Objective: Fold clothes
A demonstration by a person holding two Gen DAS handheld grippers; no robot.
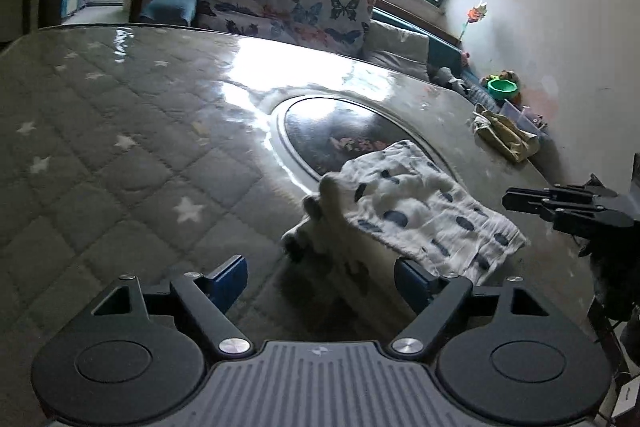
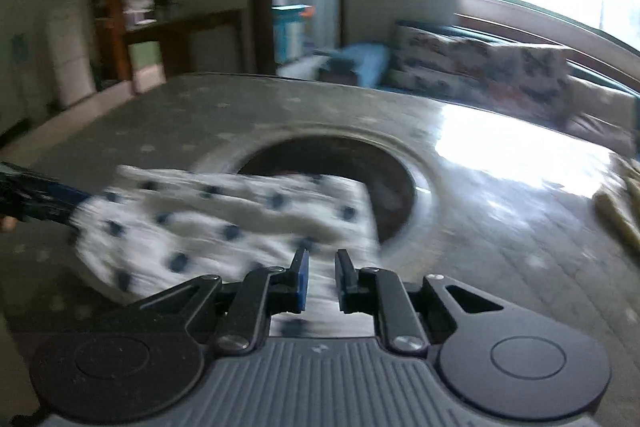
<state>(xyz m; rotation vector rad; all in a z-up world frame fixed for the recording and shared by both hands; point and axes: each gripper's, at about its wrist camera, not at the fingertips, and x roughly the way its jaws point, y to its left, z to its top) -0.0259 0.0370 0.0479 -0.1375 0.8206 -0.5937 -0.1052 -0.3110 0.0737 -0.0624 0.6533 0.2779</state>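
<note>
The spotted cloth [image 1: 424, 203] lies on the table [image 1: 120, 147], right of centre in the left wrist view, partly over the dark oval inset [image 1: 320, 131]. It looks already doubled, with thick layered edges, so it may be half folded or nearly done.

The left gripper [image 1: 320, 277] has its fingers wide apart and holds nothing. It hovers low near the cloth's near edge.

The right gripper [image 2: 322, 277] has narrow fingers with cloth seen between them; whether they pinch it cannot be told, the view is blurred.

A green bowl [image 1: 502, 89] stands at the upper right; its contents are hidden. A yellow cloth [image 1: 506, 135] lies near it.
</note>
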